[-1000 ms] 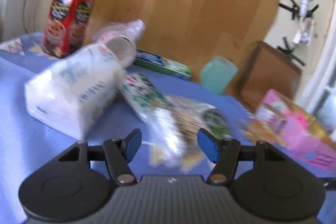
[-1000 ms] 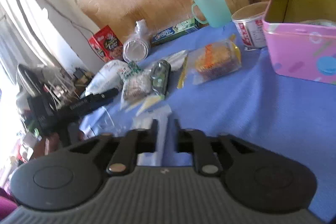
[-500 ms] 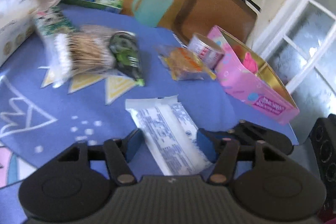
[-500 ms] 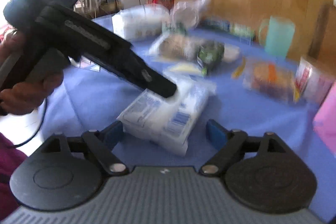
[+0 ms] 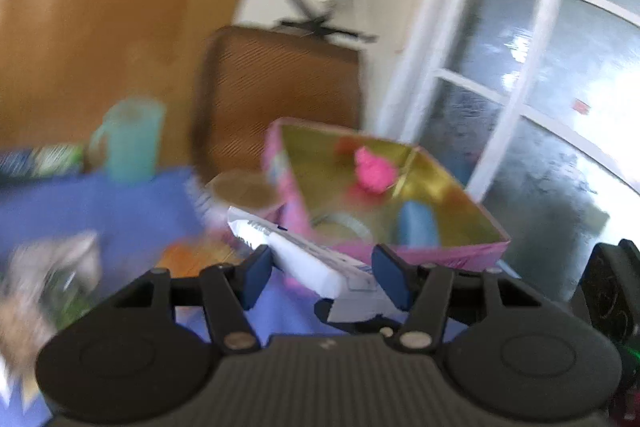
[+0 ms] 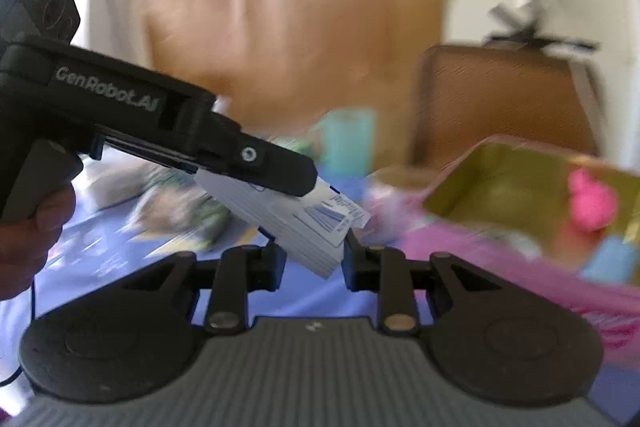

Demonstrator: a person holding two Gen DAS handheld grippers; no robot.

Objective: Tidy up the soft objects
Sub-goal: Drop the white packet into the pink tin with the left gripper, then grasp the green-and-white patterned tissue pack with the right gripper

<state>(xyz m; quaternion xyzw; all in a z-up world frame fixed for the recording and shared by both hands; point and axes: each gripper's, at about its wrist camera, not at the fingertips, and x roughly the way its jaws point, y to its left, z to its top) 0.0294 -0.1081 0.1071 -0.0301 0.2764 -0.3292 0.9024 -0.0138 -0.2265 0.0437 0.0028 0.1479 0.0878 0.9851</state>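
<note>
A white printed packet hangs in the air in front of the pink box with the gold inside. My left gripper is shut on it, blue pads on its two sides. In the right wrist view that left gripper reaches in from the left, held by a hand. My right gripper has its jaws closing on the lower end of the packet, pads touching it. The box holds a pink soft thing and a blue item.
A blue cloth covers the table. On it stand a teal cup and a round tub, and an orange packet and blurred bags lie there. A brown chair back is behind, a glass door at right.
The left gripper lifted the white packet off the cloth and swung it right, up to the pink box. The right gripper, wide open half a second ago, has closed on the packet's end.
</note>
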